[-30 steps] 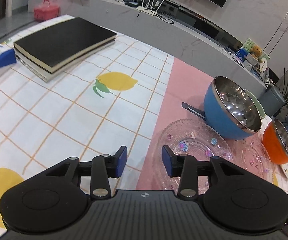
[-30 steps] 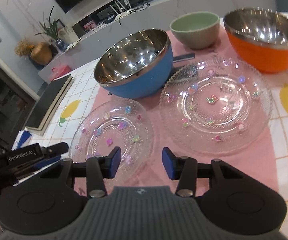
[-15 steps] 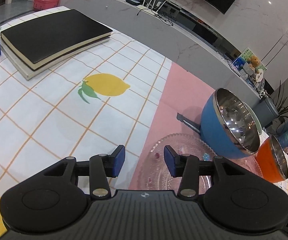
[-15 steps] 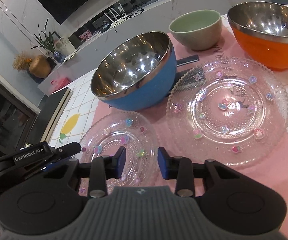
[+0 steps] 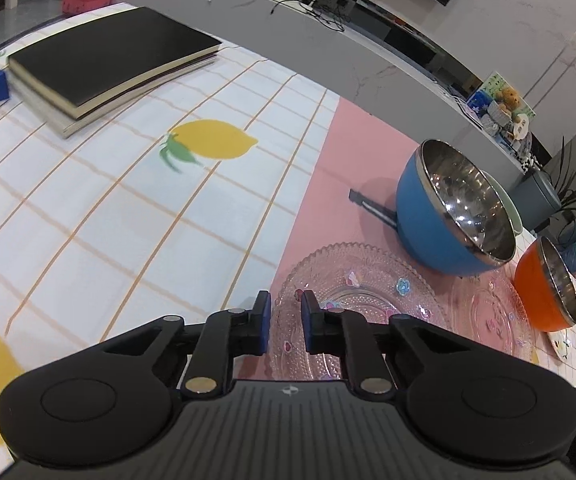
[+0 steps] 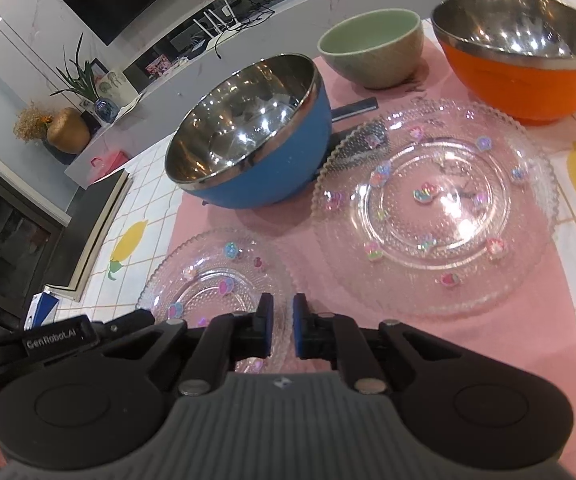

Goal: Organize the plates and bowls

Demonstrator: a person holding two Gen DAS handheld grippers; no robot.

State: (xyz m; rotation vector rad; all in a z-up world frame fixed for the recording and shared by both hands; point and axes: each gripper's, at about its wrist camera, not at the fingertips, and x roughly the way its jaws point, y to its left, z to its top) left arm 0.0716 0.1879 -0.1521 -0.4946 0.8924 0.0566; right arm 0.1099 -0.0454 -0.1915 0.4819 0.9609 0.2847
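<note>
The step in hand looks like lifting the small glass plate [image 6: 216,280], which lies on the pink mat [image 6: 488,344] toward the desk's near edge, so it can go onto the large glass plate [image 6: 436,208] just beside it. To do it well, each claw should bite the scalloped rim squarely, from opposite sides, and the plate should rise level; glass is slippery and the rim is thin, so a shallow pinch may slide off. Clearing the blue steel bowl [image 6: 248,140] behind it matters too.

The left claw [image 5: 284,328] has just been closing and now stands narrowly parted, with the plate's near rim in the gap between its blue pads; whether the pads press on the glass I cannot tell. The right claw [image 6: 281,330] has also just been closing and is almost fully shut, only a sliver left between the pads. It sits over the plate's near rim, but a true grip is not clear from this view.

The green bowl [image 6: 372,52] and orange steel bowl [image 6: 520,68] stand toward the far edge, untouched
</note>
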